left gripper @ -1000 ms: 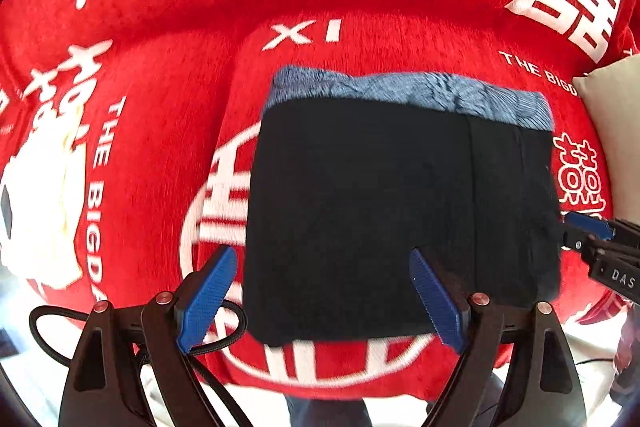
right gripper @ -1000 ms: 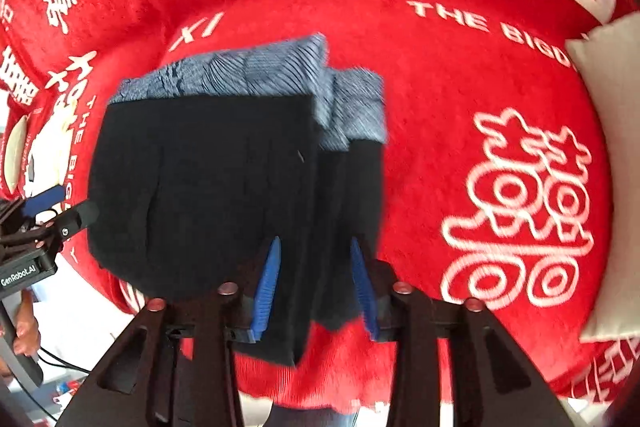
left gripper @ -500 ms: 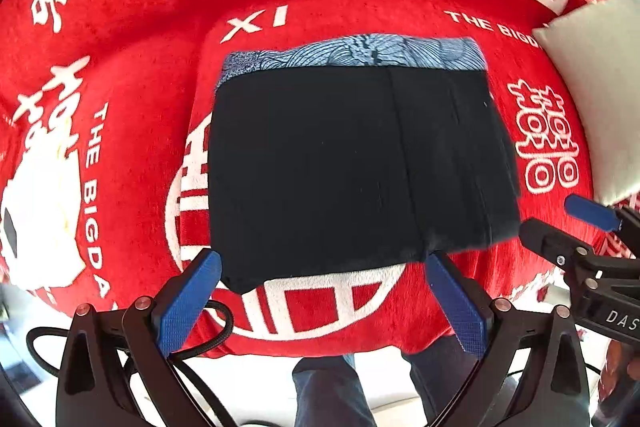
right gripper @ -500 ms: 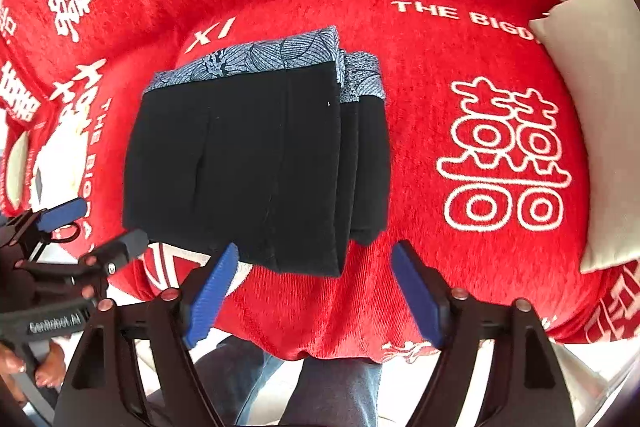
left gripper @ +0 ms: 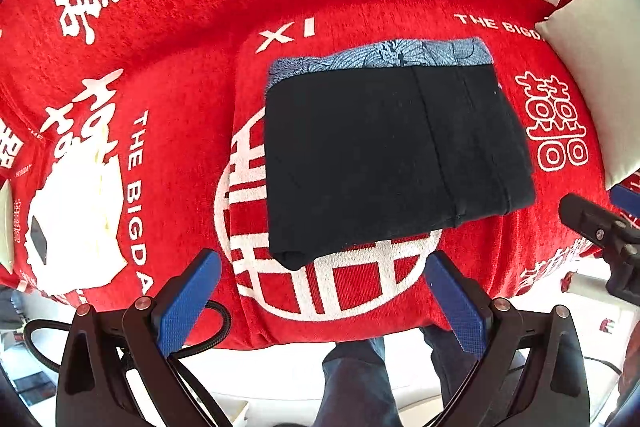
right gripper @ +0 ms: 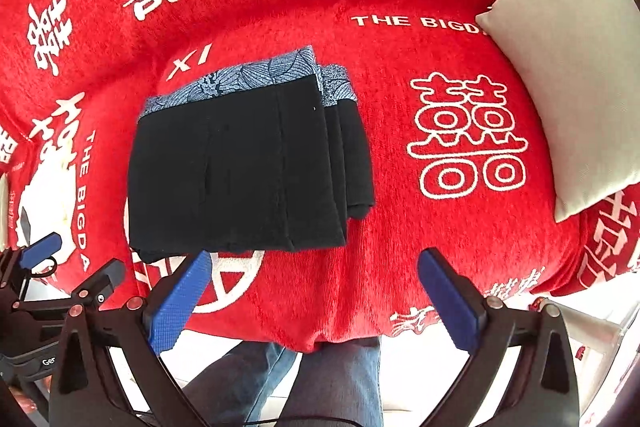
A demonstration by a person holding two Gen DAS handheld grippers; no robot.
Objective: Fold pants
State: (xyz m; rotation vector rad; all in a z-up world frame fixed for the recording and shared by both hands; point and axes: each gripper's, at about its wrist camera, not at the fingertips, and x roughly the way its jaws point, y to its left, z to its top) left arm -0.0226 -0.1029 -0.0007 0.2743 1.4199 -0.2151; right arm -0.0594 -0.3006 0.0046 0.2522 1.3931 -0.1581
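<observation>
Black pants (left gripper: 392, 155) with a blue patterned waistband lie folded in a flat rectangular stack on a red cover (left gripper: 168, 39); in the right wrist view the pants (right gripper: 240, 167) show layered edges on their right side. My left gripper (left gripper: 322, 263) hangs open above the stack's near edge, nothing between its blue pads. My right gripper (right gripper: 315, 259) is above the near right corner, its jaws opening wide with no cloth between them. Each gripper shows at the edge of the other's view: the right gripper (left gripper: 592, 223), the left gripper (right gripper: 60, 267).
The red cover (right gripper: 400, 7) with white characters drapes a seat and backrest. A pale cushion (right gripper: 568, 67) leans at the right. A person's jeans-clad legs (right gripper: 320, 379) stand at the seat's front edge. A black cable (left gripper: 216, 327) loops by the left gripper.
The right gripper has let go of the pants' right edge and spread wide. Both grippers have risen and drawn back toward the seat's front, so the stack looks smaller and lies flat.
</observation>
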